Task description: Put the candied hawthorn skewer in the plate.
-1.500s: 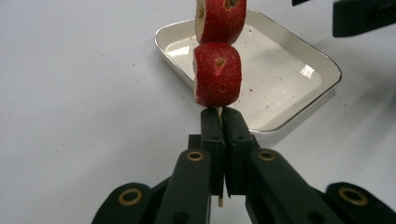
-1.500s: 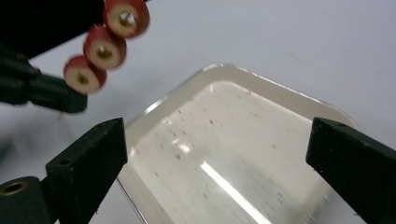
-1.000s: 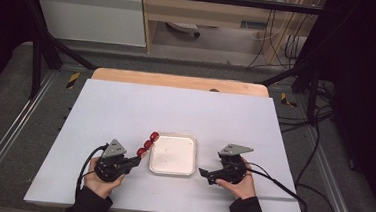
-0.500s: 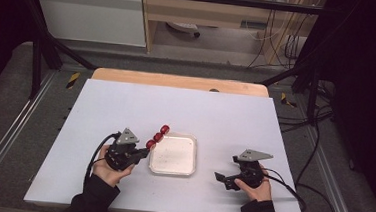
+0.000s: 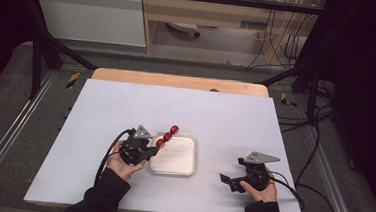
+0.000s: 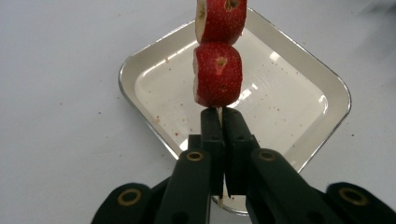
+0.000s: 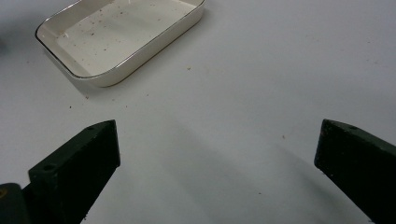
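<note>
- We find the left tongs (image 5: 154, 146) pressed together on the thin stick of a fruit skewer (image 5: 167, 136), pinching it just below the lowest red piece; the left gripper view shows the same hold (image 6: 218, 122) under the strawberry pieces (image 6: 218, 74).
- Compared with a second ago, the left hand has carried the skewer from the outer left edge of the tray (image 5: 185, 167) to a place over its near-left corner; the red pieces now hang above the rim and the inner floor.
- The right tongs (image 5: 227, 181) stand spread wide with nothing between them, as the right gripper view confirms (image 7: 217, 163). Over the same second that hand has drawn away from the tray's right side and now sits well apart from it, toward the near-right.
- We judge that the skewer is being brought in for laying down in the tray, the right hand having cleared the way.
- The tray (image 7: 140, 51) is a shallow white dish with a thin dark rim. It holds no item, only scattered reddish specks on its floor (image 6: 285, 100).
- The table (image 5: 235, 114) around the tray carries a few similar crumbs.
</note>
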Tool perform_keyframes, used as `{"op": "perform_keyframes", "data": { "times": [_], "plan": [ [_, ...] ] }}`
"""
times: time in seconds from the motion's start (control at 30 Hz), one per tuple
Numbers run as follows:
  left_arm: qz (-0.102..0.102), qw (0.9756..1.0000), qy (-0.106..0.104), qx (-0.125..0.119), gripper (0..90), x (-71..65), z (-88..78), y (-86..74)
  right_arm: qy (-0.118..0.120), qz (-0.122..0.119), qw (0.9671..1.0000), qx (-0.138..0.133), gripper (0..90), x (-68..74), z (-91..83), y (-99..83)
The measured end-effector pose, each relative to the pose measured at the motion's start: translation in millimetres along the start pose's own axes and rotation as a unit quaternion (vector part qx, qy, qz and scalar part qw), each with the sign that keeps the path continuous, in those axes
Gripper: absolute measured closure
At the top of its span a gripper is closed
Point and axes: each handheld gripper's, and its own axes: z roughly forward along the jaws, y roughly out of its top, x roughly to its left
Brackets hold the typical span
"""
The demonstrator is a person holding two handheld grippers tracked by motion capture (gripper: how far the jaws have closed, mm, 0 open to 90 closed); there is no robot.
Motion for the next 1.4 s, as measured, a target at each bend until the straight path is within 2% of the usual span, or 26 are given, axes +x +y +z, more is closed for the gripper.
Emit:
{"op": "perform_keyframes", "data": {
  "times": [0.3,0.43,0.63,0.77,1.03,1.13,1.27,1.33,1.4],
  "plan": [
    [0.001,0.9996,0.000,0.028,88.0,-5.7,18.2,1.8,0.001,0.002,1.0000,-0.002,0.7,-0.5,-0.4,-1.2],
    [0.006,0.9989,0.008,0.046,88.1,-9.2,24.9,1.7,0.001,-0.001,1.0000,-0.001,0.7,-0.2,-0.6,-1.8],
    [0.006,0.9981,0.009,0.060,87.9,-13.1,32.0,0.7,0.001,-0.001,1.0000,-0.001,0.7,-0.2,-0.7,-1.9],
    [0.009,0.9968,0.013,0.078,87.8,-15.4,35.7,-0.4,0.002,0.000,1.0000,-0.003,0.7,-0.2,-0.8,-1.8],
    [0.015,0.9967,0.020,0.077,87.7,-18.1,36.8,-0.9,0.001,0.000,1.0000,-0.003,0.7,-0.2,-0.9,-1.7],
    [0.024,0.9967,0.021,0.075,86.2,-18.5,36.2,-1.4,0.002,0.002,1.0000,-0.004,0.7,-0.1,-1.3,-1.6],
    [0.034,0.9978,0.015,0.054,78.9,-16.5,29.0,-2.3,0.001,0.002,1.0000,-0.005,0.7,-0.1,-1.5,-1.6],
    [0.042,0.9983,0.008,0.039,72.6,-14.3,22.9,-3.6,0.000,0.002,1.0000,-0.004,0.7,-0.2,-1.7,-1.5],
    [0.050,0.9983,0.009,0.028,64.2,-11.5,16.2,-5.7,-0.001,0.001,1.0000,-0.004,0.6,-0.2,-1.9,-1.4]
  ]
}}
